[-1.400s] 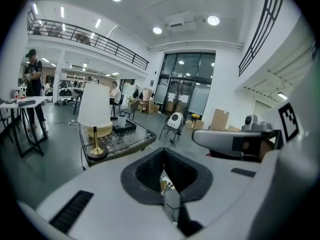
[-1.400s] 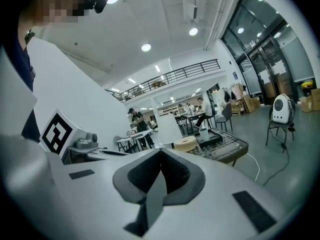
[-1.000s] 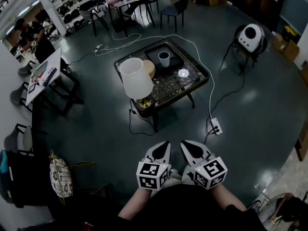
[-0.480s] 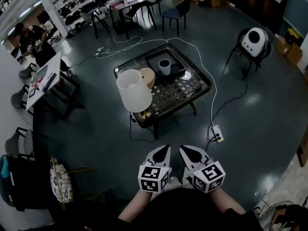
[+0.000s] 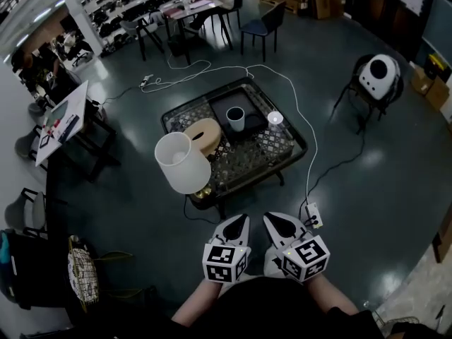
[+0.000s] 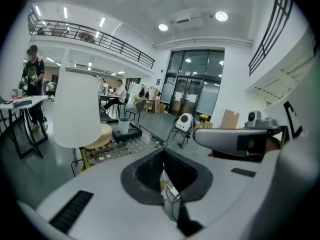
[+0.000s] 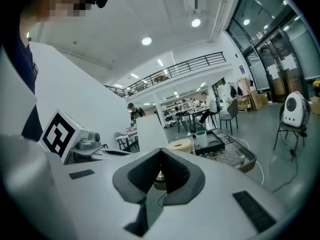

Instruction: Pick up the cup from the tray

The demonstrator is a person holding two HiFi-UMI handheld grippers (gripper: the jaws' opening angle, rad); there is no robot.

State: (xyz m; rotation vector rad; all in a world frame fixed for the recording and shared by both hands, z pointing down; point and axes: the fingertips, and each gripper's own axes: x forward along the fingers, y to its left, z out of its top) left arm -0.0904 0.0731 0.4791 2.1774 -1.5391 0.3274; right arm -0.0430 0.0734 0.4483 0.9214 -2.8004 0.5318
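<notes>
The cup [image 5: 236, 118] is a small pale cylinder with a dark open mouth, standing upright in a shallow black rectangular tray [image 5: 252, 103] on the far part of a low, dark-framed counter [image 5: 272, 147] whose top has a fine patterned surface. Both tools are held low and close to the person's body, well apart from the counter. The left hand-held gripper [image 5: 244, 217] has its grey, black-padded jaws pressed together with nothing between them, and the right hand-held gripper [image 5: 268, 216] is closed on nothing in the same way. The two sit side by side with their tips towards the counter. At the counter's near left corner a lamp [image 5: 181, 162] with a smooth white tapered shade rises between the left tool and the tray, and a round tan block [image 5: 203, 134] lies just left of the tray. A small white disc [image 5: 275, 118] lies right of the tray. A white cable [image 5: 311, 143] runs over the glossy dark floor [image 5: 381, 182] to a power strip [image 5: 311, 215] near the right tool
</notes>
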